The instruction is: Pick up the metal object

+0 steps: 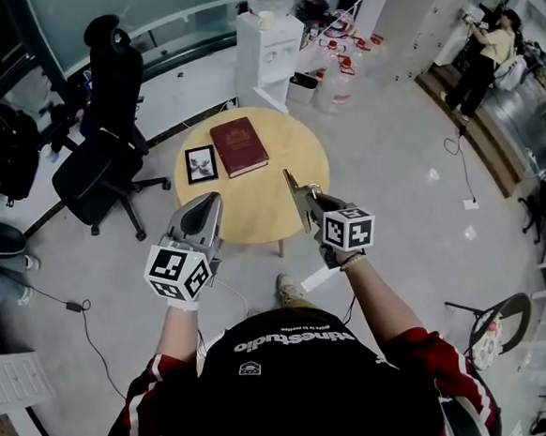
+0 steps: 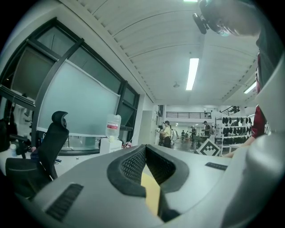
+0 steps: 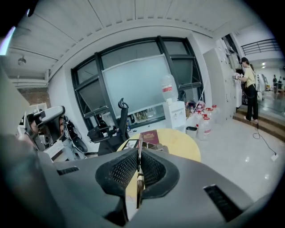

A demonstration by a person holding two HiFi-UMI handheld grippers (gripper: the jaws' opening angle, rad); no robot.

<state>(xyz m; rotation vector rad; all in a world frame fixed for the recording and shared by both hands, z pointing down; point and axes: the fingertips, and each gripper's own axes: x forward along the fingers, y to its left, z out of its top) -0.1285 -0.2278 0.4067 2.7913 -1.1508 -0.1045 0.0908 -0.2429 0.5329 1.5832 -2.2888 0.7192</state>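
Open workroom, pale floor; round wooden table (image 1: 281,198) at upper centre of the head view.

- Right gripper (image 1: 304,202): jaws nearly together, clamped on the metal object (image 3: 140,178), a thin flat strip standing edge-on between the pads, held clear of the table, over its lower right edge in frame.
- Left gripper (image 1: 205,218): jaws together, empty.
- On table: red book (image 1: 238,145), framed picture (image 1: 201,162).

Step judged: lift, apparently complete. Next move calls for a firm, steady squeeze, as the strip looks slim and smooth.

A round wooden table (image 1: 285,136), with a red book (image 1: 238,145) and a small framed picture (image 1: 201,163) side by side on top. Nearby, a black wheeled chair (image 1: 106,131) and a white water cooler (image 1: 268,58).
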